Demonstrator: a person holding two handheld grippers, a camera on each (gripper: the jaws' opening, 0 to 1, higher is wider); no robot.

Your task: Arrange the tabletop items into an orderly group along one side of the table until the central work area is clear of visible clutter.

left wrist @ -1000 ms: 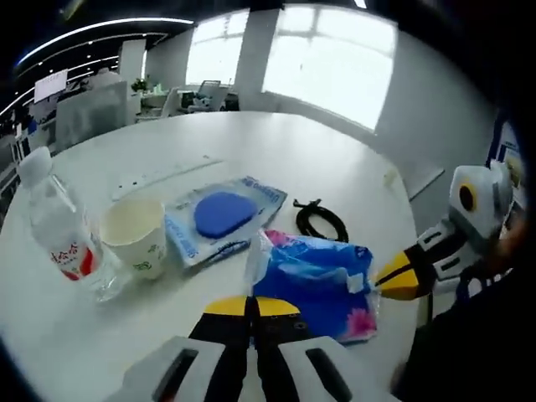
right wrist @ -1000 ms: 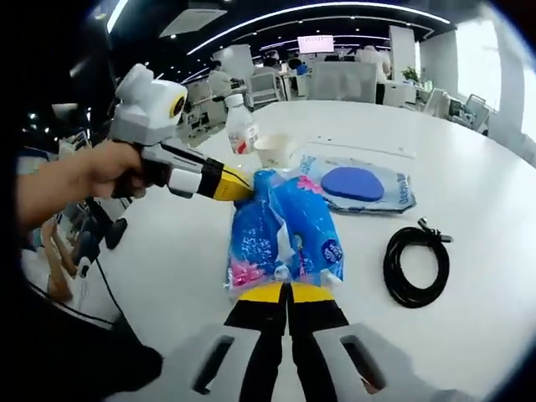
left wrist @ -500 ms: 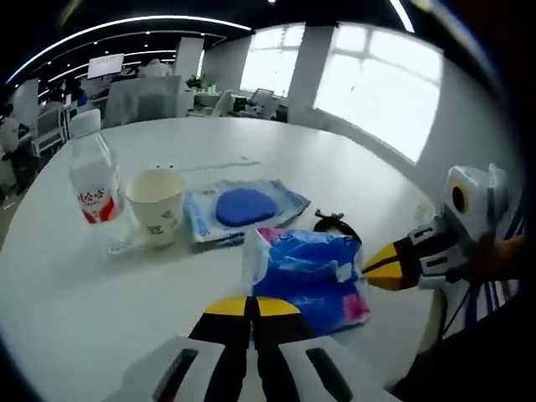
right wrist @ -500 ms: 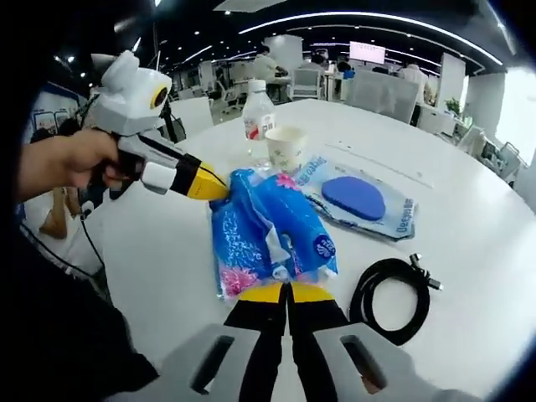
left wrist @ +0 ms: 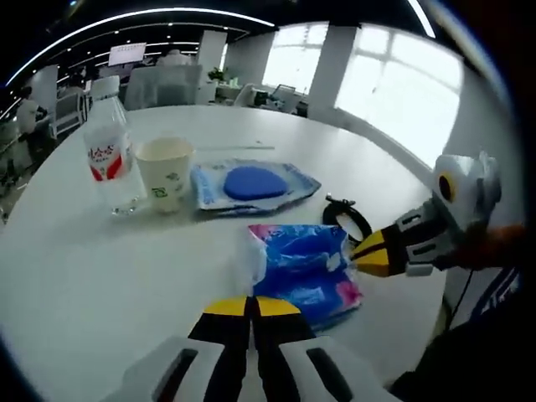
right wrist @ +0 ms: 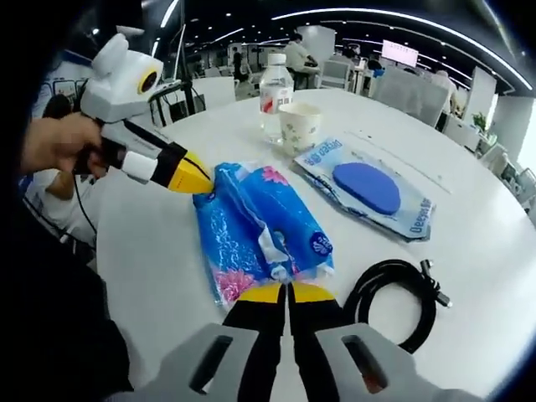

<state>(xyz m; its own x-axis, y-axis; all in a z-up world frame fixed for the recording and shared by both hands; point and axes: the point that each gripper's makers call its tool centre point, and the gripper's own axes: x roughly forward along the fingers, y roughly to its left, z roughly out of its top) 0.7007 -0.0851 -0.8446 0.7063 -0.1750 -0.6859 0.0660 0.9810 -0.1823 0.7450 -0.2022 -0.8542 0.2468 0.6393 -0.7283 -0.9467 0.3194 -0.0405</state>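
Both grippers pinch a tissue pack on the white table (left wrist: 75, 276)

Left gripper (left wrist: 252, 306) and right gripper (right wrist: 286, 292) clamp opposite ends of the crinkled blue tissue pack (right wrist: 255, 230). Right gripper view alone shows the whole black cable coil (right wrist: 394, 301); left gripper view adds windows (left wrist: 394, 92). Blue-pad pouch (left wrist: 251, 184), water bottle (left wrist: 109, 163) and paper cup (left wrist: 166, 172) stand behind

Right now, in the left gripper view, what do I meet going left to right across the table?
Water bottle → paper cup → clear pouch with the blue pad → blue tissue pack → right gripper pinching the pack's right edge.
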